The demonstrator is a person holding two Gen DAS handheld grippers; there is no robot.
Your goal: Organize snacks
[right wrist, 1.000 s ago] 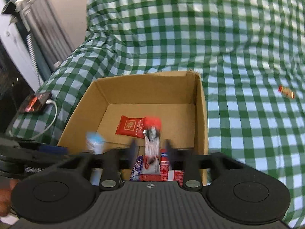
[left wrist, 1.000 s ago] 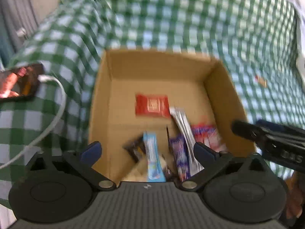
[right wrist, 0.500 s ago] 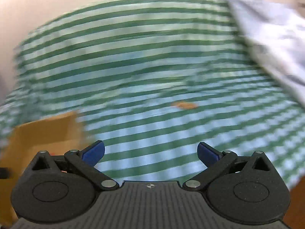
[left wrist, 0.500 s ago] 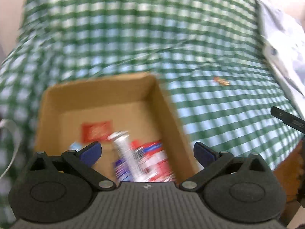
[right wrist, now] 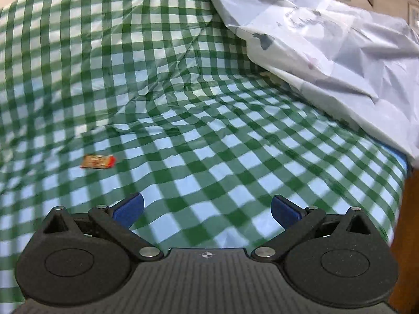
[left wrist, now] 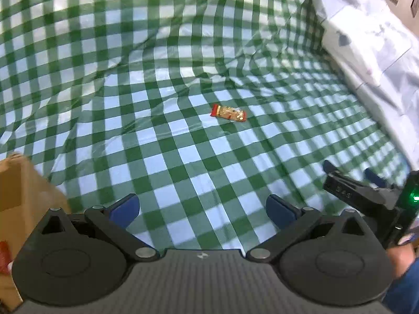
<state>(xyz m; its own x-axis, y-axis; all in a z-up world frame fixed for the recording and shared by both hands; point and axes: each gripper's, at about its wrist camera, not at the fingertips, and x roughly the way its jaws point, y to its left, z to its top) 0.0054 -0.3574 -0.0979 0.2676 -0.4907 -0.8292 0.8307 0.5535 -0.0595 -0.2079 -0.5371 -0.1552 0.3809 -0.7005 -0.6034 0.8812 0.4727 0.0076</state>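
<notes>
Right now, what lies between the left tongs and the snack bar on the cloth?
Nothing but bare green checked cloth between the open left tongs and the snack bar, as the left wrist view shows.

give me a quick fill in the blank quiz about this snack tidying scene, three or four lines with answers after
1. The snack bar lies on a cloth checked white and ____.
2. The jaws of the left gripper stand ____, with nothing between them.
3. In the left wrist view, the cardboard box shows at the ____ edge of the picture.
4. The number of loose snacks on the cloth is ____.

Missing words: green; open; left; one
</notes>
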